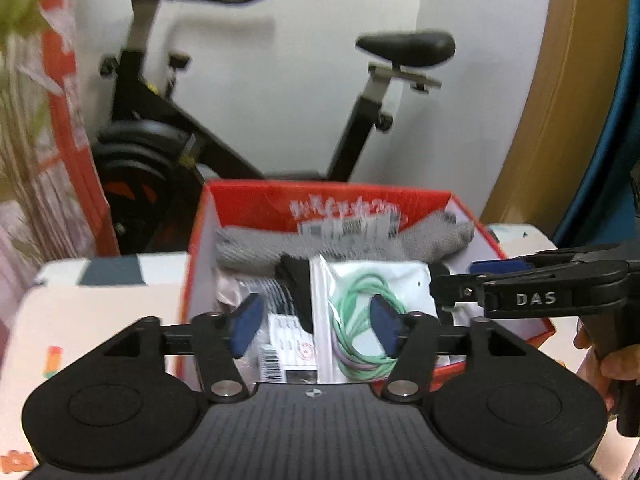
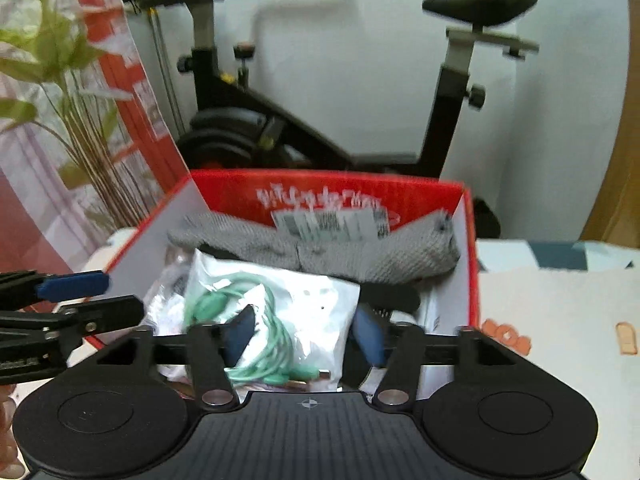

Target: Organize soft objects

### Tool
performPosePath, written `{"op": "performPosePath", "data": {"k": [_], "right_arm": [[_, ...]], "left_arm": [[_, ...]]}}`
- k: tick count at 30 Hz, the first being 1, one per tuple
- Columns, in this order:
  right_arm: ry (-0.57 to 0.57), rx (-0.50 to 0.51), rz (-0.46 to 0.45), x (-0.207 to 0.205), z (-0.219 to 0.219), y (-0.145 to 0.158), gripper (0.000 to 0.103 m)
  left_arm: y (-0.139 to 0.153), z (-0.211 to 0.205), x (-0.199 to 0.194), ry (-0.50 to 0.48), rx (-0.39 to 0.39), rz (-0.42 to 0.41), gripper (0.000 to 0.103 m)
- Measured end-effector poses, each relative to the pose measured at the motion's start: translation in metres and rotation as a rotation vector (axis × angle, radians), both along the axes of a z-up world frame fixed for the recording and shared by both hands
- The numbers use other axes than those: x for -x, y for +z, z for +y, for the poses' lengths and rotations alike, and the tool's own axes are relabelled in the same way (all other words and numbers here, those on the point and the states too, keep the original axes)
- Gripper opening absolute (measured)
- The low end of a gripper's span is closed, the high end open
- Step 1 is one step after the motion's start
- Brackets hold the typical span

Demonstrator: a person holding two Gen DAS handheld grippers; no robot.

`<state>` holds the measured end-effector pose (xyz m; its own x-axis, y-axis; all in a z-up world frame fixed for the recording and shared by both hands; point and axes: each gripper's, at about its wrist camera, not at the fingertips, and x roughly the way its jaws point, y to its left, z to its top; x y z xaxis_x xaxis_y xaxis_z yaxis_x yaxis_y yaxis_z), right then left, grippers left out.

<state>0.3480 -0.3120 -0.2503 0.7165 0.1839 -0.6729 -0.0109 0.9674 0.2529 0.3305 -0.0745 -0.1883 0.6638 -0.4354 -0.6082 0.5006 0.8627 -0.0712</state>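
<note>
Black exercise bike [image 1: 240, 120] behind red box [image 1: 320, 196], plant [image 2: 60, 60] alongside.

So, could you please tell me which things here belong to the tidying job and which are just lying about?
Job:
- grey sock
- red box
- bagged green cable
- left claw
- right claw

Lying about:
- exercise bike
- plant

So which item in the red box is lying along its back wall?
The grey knitted sock, stretched across the back of the red cardboard box. The clear bag of green cable sits in front of it, nearer both hand-held grippers.
</note>
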Motion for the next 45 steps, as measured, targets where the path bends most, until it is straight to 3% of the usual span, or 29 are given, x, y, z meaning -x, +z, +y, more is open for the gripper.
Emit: {"op": "performPosePath", "data": {"k": [2, 5, 6, 8, 23, 29, 36, 45], "right_arm": [[-0.005, 0.003, -0.037, 0.009, -0.001, 0.011, 0.073], [-0.012, 0.008, -0.090, 0.024, -0.001, 0.029, 0.091], [-0.011, 0.010, -0.103, 0.029, -0.001, 0.035, 0.098], [-0.004, 0.011, -0.137, 0.041, 0.001, 0.047, 0.103], [0.002, -0.010, -0.277, 0.129, 0.025, 0.112, 0.103], [-0.001, -0.002, -0.307, 0.170, 0.035, 0.133, 0.103], [-0.003, -0.005, -0.367, 0.225, 0.041, 0.155, 0.103], [-0.040, 0.001, -0.408, 0.291, 0.051, 0.173, 0.103]], "left_arm": [[0.013, 0.006, 0.012, 0.019, -0.002, -0.039, 0.078], [0.030, 0.019, 0.029, 0.061, 0.017, -0.087, 0.096], [0.036, 0.023, 0.036, 0.074, 0.025, -0.101, 0.098], [0.047, 0.031, 0.048, 0.095, 0.034, -0.121, 0.100], [0.104, 0.072, 0.137, 0.284, -0.022, -0.236, 0.103], [0.122, 0.090, 0.176, 0.312, 0.023, -0.268, 0.103], [0.138, 0.094, 0.230, 0.343, -0.015, -0.349, 0.103], [0.151, 0.112, 0.288, 0.372, 0.024, -0.354, 0.103]]}}
